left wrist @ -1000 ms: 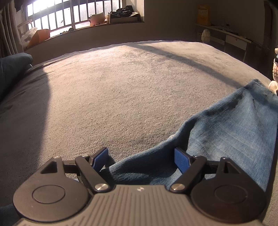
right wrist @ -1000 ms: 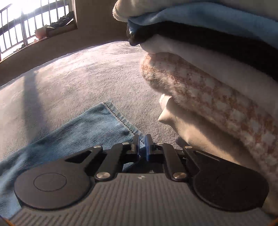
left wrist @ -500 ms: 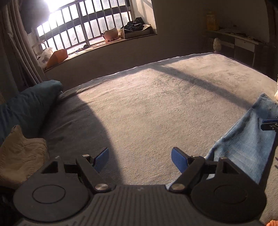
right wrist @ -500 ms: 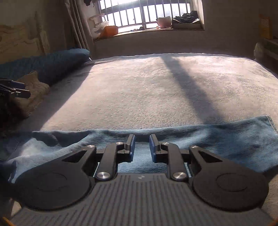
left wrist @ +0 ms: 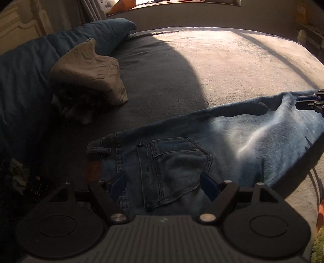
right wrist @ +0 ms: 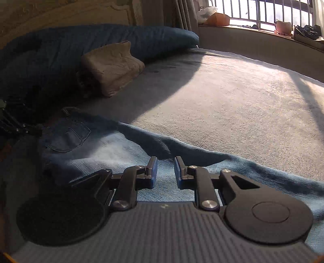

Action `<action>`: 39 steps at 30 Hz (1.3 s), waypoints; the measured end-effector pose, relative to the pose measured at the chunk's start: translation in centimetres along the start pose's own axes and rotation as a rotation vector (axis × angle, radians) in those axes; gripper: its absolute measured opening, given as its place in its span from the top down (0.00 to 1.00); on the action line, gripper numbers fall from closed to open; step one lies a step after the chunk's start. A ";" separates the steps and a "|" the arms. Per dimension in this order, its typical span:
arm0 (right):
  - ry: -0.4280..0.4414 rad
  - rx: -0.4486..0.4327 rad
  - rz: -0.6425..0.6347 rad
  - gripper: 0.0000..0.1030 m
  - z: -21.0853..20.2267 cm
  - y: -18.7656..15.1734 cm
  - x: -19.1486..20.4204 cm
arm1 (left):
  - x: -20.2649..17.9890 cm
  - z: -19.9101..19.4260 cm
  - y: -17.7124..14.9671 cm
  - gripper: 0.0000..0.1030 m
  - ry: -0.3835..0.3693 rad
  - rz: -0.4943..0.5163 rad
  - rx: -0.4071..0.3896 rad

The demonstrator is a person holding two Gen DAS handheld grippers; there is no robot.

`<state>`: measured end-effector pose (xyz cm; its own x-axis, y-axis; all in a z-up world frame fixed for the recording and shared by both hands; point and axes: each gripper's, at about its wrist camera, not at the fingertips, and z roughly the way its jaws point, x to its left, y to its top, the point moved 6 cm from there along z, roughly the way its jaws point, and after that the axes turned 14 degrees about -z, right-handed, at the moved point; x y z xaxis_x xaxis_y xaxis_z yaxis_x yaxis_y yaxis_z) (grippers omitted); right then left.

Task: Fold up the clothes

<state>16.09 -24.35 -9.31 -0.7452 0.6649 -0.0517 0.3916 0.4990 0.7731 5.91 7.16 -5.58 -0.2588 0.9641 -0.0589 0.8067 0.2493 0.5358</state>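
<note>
A pair of blue jeans (left wrist: 202, 145) lies spread lengthwise on the grey bed cover (left wrist: 232, 66), doubled leg over leg as far as I can judge, with a back pocket facing up near the lower middle of the left wrist view; the crosswise folds are, by my reckoning, not yet made. The left gripper (left wrist: 164, 183) hangs over the waistband end with its jaws spread wide and nothing pinched between them. The right gripper (right wrist: 164, 170) hovers over the leg, its blue pads a little apart and clear of the denim. At the upper left a folded beige garment (left wrist: 89, 68) sits on something dark and fuzzy, against a long blue pillow (left wrist: 30, 60); whether that is a finished stack or clothes awaiting their turn I cannot say. The left view alone shows the waistband, belt loop and leather patch close up, and the right gripper's tips at its right edge. The right view alone shows the barred window (right wrist: 263, 12) and the sill's clutter.
</note>
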 end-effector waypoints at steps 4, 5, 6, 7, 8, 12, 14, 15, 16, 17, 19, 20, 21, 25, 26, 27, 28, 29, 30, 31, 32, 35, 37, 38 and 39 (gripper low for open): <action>0.103 0.017 -0.078 0.77 1.4 3.1 2.0 | 4.8 -0.3 -2.7 0.21 -0.059 -0.275 0.031; 0.144 0.019 -0.098 0.75 1.9 4.1 2.7 | 5.7 -0.2 -3.2 0.21 -0.072 -0.333 0.035; 0.187 0.018 -0.119 0.74 2.5 5.1 3.5 | 6.6 -0.2 -3.7 0.20 -0.085 -0.391 0.038; 0.231 0.019 -0.141 0.70 3.2 6.2 4.3 | 7.3 0.1 -3.9 0.20 -0.109 -0.446 0.038; 0.281 0.026 -0.163 0.64 4.0 7.1 5.2 | 7.9 0.3 -4.1 0.20 -0.135 -0.501 0.039; 0.479 0.071 -0.248 0.50 8.0 10.8 8.8 | 10.2 1.3 -4.6 0.19 -0.230 -0.682 0.029; 0.557 0.115 -0.269 0.46 10.9 12.5 10.2 | 11.2 1.9 -4.8 0.18 -0.257 -0.743 0.024; 0.587 0.136 -0.276 0.46 12.4 13.3 10.8 | 11.7 2.4 -5.1 0.18 -0.268 -0.770 0.025; 0.606 0.155 -0.285 0.45 13.9 14.1 11.3 | 12.1 2.8 -5.3 0.18 -0.279 -0.797 0.026; 0.626 0.174 -0.294 0.43 15.4 14.9 11.8 | 12.6 3.2 -5.5 0.18 -0.290 -0.824 0.027; 0.652 0.204 -0.297 0.43 18.5 16.3 12.7 | 13.4 4.0 -6.0 0.18 -0.307 -0.866 0.029; 0.662 0.217 -0.294 0.42 20.0 17.0 13.1 | 13.7 4.2 -6.2 0.19 -0.316 -0.875 0.028; 0.671 0.228 -0.289 0.42 21.4 17.5 13.5 | 13.9 4.4 -6.3 0.19 -0.325 -0.879 0.024; 0.727 0.280 -0.251 0.42 26.7 18.0 15.1 | 14.6 4.9 -6.2 0.19 -0.367 -0.889 -0.003; 0.740 0.297 -0.247 0.42 27.8 17.9 15.5 | 14.8 5.0 -6.2 0.19 -0.381 -0.888 -0.012; 0.749 0.317 -0.251 0.42 28.7 17.7 15.9 | 14.9 5.0 -6.1 0.20 -0.391 -0.885 -0.021; 0.759 0.337 -0.255 0.43 29.6 17.5 16.3 | 14.9 5.1 -6.1 0.20 -0.400 -0.883 -0.030; 0.768 0.357 -0.259 0.43 30.5 17.3 16.7 | 15.0 5.2 -6.1 0.20 -0.409 -0.881 -0.039; 0.779 0.374 -0.265 0.42 31.2 17.1 17.1 | 15.1 5.3 -6.1 0.20 -0.418 -0.880 -0.050; 0.798 0.382 -0.270 0.42 31.6 17.1 17.3 | 15.2 5.4 -6.1 0.20 -0.427 -0.879 -0.061; 0.816 0.393 -0.268 0.43 31.8 17.2 17.5 | 15.2 5.5 -6.2 0.21 -0.436 -0.878 -0.072; 0.873 0.434 -0.264 0.50 32.2 17.3 17.7 | 15.1 5.8 -5.8 0.25 -0.439 -0.853 -0.099; 0.898 0.460 -0.266 0.58 32.2 17.2 17.8 | 14.9 6.0 -5.5 0.30 -0.431 -0.833 -0.111; 0.905 0.467 -0.267 0.60 32.3 17.2 17.9 | 14.8 6.1 -5.4 0.35 -0.424 -0.825 -0.120; 0.905 0.465 -0.266 0.62 32.5 17.2 18.0 | 14.8 6.2 -5.3 0.41 -0.412 -0.822 -0.128</action>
<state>26.97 14.24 -17.43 -0.8879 -0.0651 0.4553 0.1817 0.8597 0.4773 1.14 20.68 -14.49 -0.4943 0.4513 -0.7430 0.3826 0.8804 0.2802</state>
